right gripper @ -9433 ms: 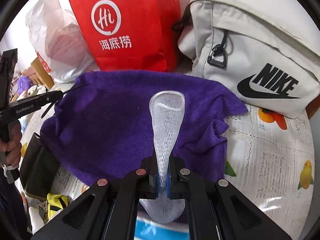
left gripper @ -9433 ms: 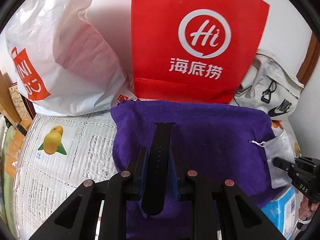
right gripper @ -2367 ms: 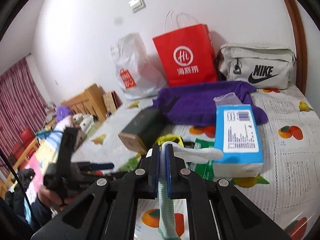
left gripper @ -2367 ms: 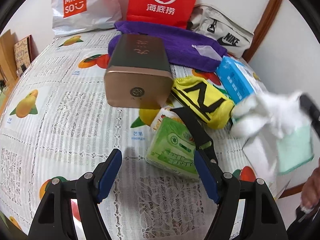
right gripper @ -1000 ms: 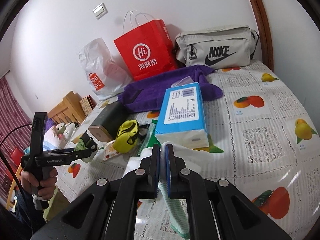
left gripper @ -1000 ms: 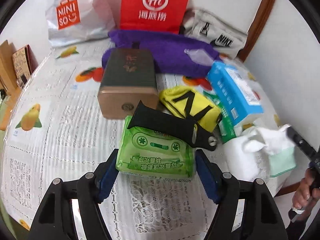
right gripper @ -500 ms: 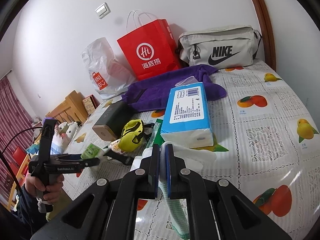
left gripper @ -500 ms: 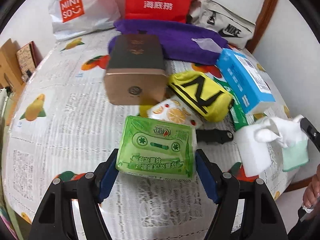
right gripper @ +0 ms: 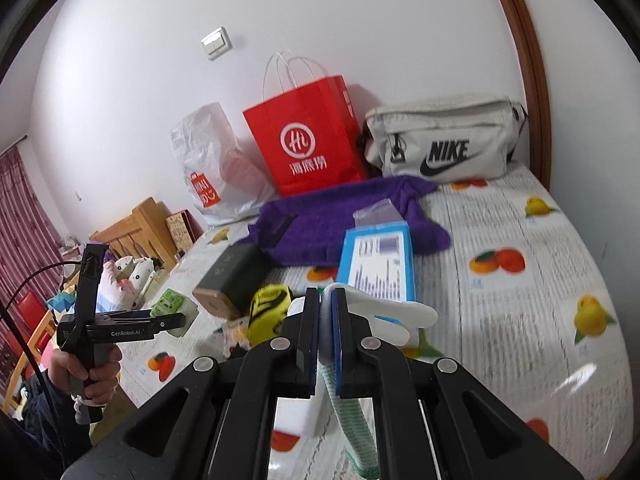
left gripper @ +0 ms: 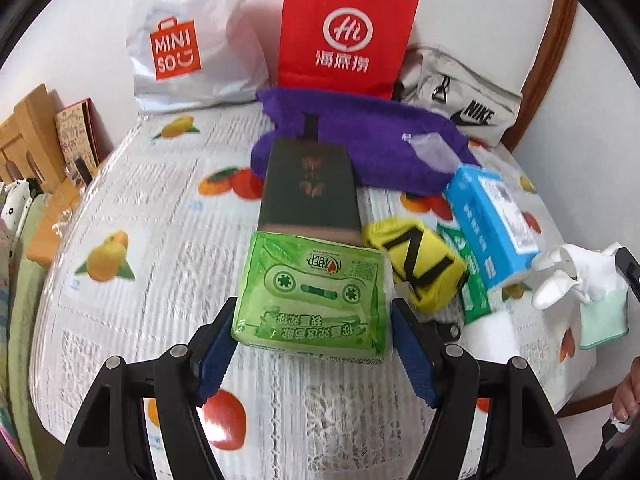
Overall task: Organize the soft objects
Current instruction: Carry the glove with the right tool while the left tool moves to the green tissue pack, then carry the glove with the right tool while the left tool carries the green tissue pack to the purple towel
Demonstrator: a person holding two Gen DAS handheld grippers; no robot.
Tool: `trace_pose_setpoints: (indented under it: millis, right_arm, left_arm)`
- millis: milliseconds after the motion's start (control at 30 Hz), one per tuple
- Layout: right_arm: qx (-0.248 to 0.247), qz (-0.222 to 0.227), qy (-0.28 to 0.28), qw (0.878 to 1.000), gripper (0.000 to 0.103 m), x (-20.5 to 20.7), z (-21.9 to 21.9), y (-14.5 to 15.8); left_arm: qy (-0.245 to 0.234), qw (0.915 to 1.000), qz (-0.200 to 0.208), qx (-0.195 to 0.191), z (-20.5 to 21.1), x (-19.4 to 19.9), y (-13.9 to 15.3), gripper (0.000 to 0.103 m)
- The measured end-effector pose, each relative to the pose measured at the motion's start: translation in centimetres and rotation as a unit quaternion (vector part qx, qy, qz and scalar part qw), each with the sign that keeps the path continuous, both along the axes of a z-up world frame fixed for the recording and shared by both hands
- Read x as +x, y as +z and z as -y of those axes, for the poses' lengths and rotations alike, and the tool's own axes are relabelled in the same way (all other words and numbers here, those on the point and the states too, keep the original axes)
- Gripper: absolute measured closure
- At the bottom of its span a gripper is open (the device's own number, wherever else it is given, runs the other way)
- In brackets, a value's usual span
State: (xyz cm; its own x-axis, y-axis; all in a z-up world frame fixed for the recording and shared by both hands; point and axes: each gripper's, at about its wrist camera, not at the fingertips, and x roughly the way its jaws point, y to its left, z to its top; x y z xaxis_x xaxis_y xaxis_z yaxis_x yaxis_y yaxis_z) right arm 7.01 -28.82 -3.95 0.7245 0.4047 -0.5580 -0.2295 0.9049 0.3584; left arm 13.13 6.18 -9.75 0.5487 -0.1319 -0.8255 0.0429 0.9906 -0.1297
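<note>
My left gripper is shut on a green tissue pack and holds it above the table; the pack also shows in the right wrist view. My right gripper is shut on a white glove with a green cuff, which also shows at the right edge of the left wrist view. A purple towel lies at the back with a black strap and a clear bag on it.
A dark box, a yellow cloth item, a blue tissue box and a green packet crowd the table's middle. A red bag, a Miniso bag and a Nike bag stand at the back wall.
My left gripper has closed on the green tissue pack and lifted it off the table. The right gripper still holds the glove and has barely moved.
</note>
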Motion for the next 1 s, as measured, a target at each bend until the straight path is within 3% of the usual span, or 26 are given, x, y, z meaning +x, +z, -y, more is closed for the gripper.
trace_pose_setpoints:
  millis: [533,1000]
  right_arm:
    - [-0.02,0.037,0.022,0.999,0.097,9.1,-1.8,4.0]
    - [-0.008,0.042,0.04,0.998,0.097,19.2,-4.2,3.7]
  left_arm:
    - [-0.002,0.9995,0.032,-0.003,1.0,6.5,2.9,0.031]
    - [-0.001,0.9997,0.024,-0.011,1.7,14.5,2.1,0.031]
